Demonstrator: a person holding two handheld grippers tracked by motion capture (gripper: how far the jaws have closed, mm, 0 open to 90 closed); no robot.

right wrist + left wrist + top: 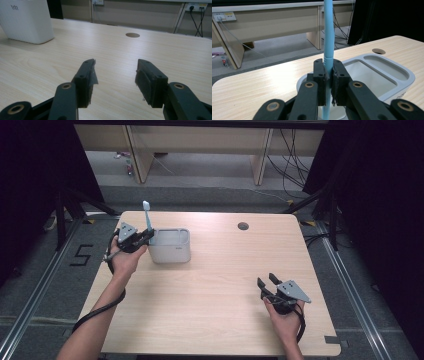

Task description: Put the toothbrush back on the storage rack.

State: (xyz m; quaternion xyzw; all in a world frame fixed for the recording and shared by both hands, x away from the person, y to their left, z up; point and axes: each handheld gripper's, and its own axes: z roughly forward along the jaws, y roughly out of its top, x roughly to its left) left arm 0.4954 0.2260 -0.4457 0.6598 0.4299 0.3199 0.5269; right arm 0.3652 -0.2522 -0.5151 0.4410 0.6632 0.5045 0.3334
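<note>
1. the right gripper (266,281) sits nearest, low over the near right part of the wooden table (215,320), held by the person's right hand (284,312); in the right gripper view its jaws stand well apart with bare tabletop between them, holding nothing.
2. farther in, on the left side, the left hand (125,257) holds the left gripper (148,236) just beside the left wall of the white holder (171,251).
3. in the left gripper view the left gripper (329,82) is clamped on the light blue toothbrush (328,32); the handle stands upright between the pads, its lower end going down inside the holder's (387,72) nearest compartment.
4. from the high view the toothbrush (147,215) rises above the holder's left end, brush head at the top.
5. the holder stands on the far left part of the table, well apart from the right gripper.
6. beyond, a round cable hole (243,226) sits near the table's far edge.
7. past the table, wooden desk legs (139,155) and cables (292,155) stand on the grey floor.
</note>
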